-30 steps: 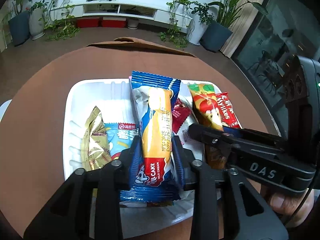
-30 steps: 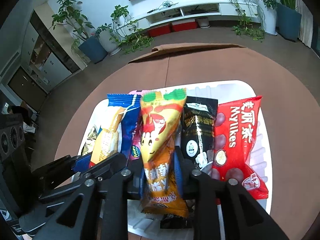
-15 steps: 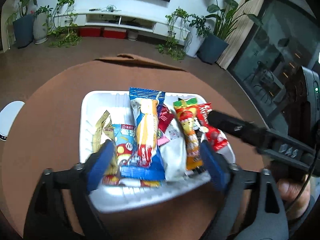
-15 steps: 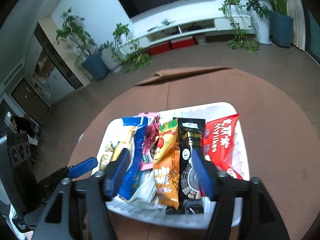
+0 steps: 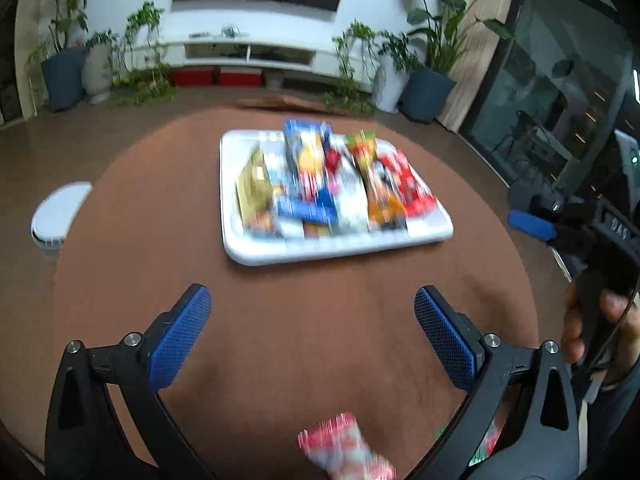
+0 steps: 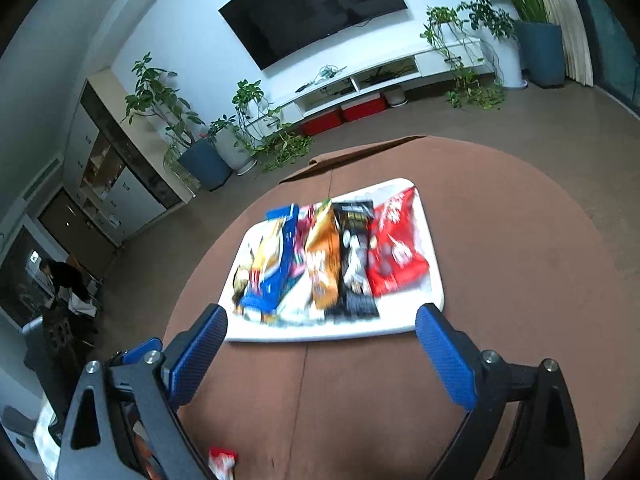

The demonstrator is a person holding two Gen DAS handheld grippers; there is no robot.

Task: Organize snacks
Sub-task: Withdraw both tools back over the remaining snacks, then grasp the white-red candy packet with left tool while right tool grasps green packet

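Both your claws are opening wide and empty, left gripper (image 5: 312,320) and right gripper (image 6: 320,340), because the snacks (image 6: 320,260) already lie side by side in the white tray (image 6: 434,280) mid-table; one stray packet (image 5: 344,452) waits at the near edge

Left gripper (image 5: 312,312): jaws opening, blue pads spread wide, nothing between them, pointed obliquely downward. Right gripper (image 6: 322,330): jaws opening, likewise spread and unloaded. The person's right hand (image 5: 600,332) grasps the right gripper's handle.
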